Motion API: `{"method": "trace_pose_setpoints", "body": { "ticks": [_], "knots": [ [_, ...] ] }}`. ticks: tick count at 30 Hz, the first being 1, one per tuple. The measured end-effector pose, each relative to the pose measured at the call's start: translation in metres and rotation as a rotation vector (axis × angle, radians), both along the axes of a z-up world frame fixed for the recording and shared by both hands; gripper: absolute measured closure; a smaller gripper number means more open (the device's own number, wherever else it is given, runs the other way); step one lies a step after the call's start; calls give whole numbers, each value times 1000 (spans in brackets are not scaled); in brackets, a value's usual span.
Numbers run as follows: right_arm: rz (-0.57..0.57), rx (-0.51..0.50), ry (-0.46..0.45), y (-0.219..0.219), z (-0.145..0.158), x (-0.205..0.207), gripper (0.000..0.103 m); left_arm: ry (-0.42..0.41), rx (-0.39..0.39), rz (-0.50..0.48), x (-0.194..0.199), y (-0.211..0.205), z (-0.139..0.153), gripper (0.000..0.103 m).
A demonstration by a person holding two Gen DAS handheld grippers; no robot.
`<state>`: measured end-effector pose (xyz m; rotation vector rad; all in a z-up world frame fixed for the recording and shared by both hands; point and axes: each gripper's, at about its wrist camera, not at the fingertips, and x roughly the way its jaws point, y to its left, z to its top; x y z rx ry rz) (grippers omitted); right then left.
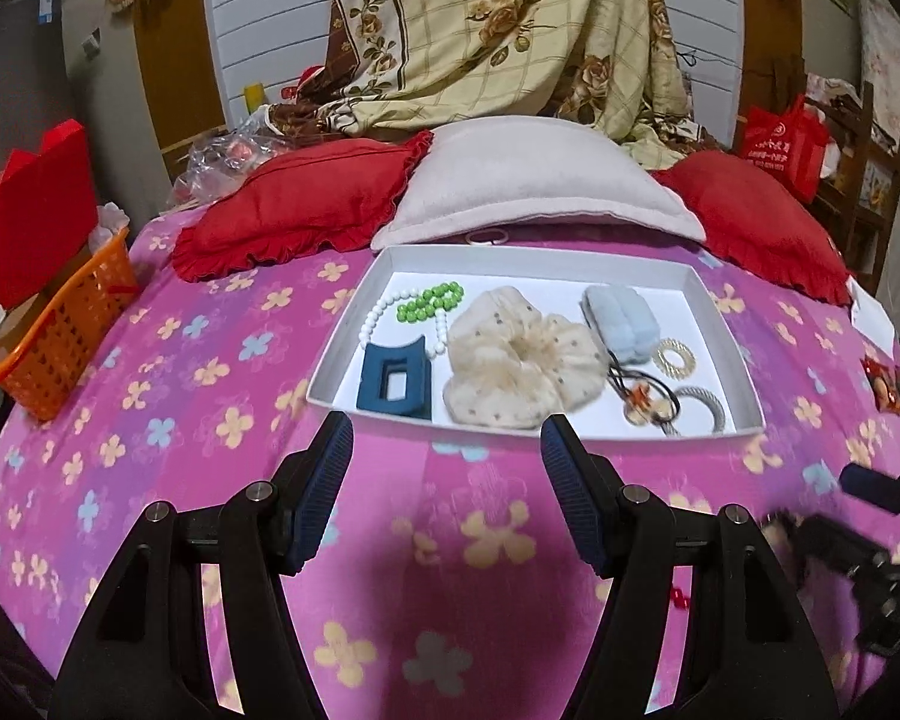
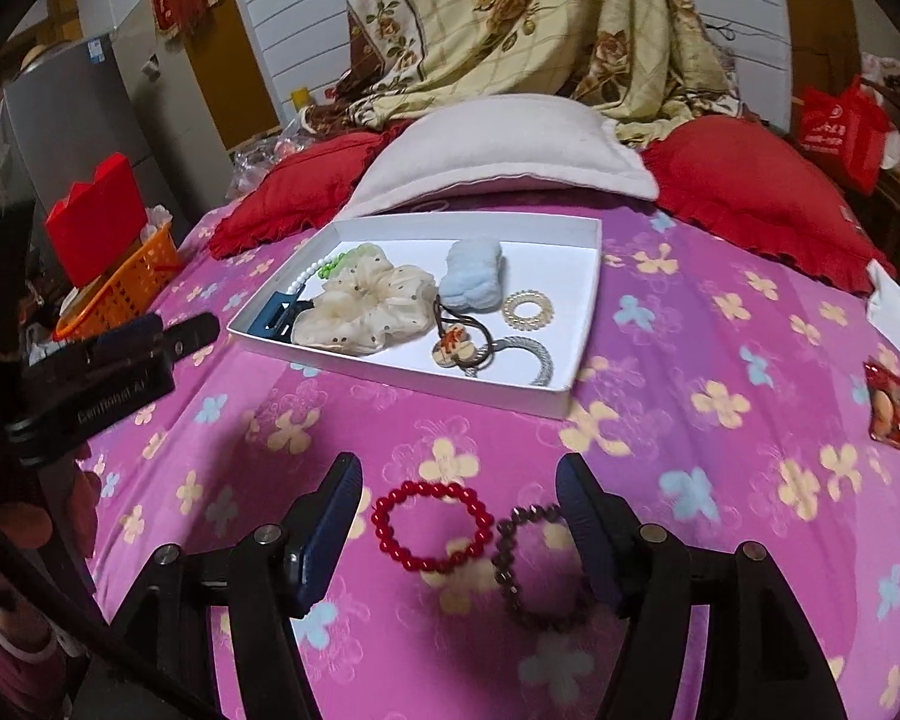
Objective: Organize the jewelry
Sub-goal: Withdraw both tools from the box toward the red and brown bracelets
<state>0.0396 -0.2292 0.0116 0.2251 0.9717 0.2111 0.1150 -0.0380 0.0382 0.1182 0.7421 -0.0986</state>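
A white tray (image 1: 510,258) lies on the pink flowered bedspread and holds a blue hair claw (image 1: 395,383), white beads (image 1: 384,312), green beads (image 1: 429,300), a cream scrunchie (image 1: 522,360), a pale blue fluffy piece (image 1: 621,315) and several hair ties (image 1: 660,396). My left gripper (image 1: 447,468) is open and empty, just short of the tray's near wall. My right gripper (image 2: 459,516) is open, its fingers either side of a red bead bracelet (image 2: 432,525) and a dark bead bracelet (image 2: 528,570) lying on the bedspread. The tray (image 2: 450,219) lies further back.
An orange basket (image 1: 60,348) with a red box stands at the left. Red cushions (image 1: 294,204) and a grey pillow (image 1: 534,180) lie behind the tray. Small red packets (image 2: 888,408) lie at the right edge. The left gripper (image 2: 120,348) shows at the left of the right wrist view.
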Motion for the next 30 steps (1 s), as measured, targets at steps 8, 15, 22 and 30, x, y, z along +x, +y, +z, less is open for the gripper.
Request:
{"method": "trace_pose_setpoints", "body": {
  "ticks": [8, 15, 22, 30],
  "knots": [
    [-36, -31, 0, -15, 2, -27, 34, -3, 11, -23, -29, -11, -3, 38],
    [-59, -55, -4, -25, 5, -44, 34, -24, 18, -44, -53, -21, 0, 38],
    [-68, -50, -13, -29, 10, -55, 34, -31, 18, -59, -68, -26, 3, 38],
    [-69, -90, -14, -31, 10, -64, 34, -17, 14, -75, -78, -29, 0, 38]
  ]
}}
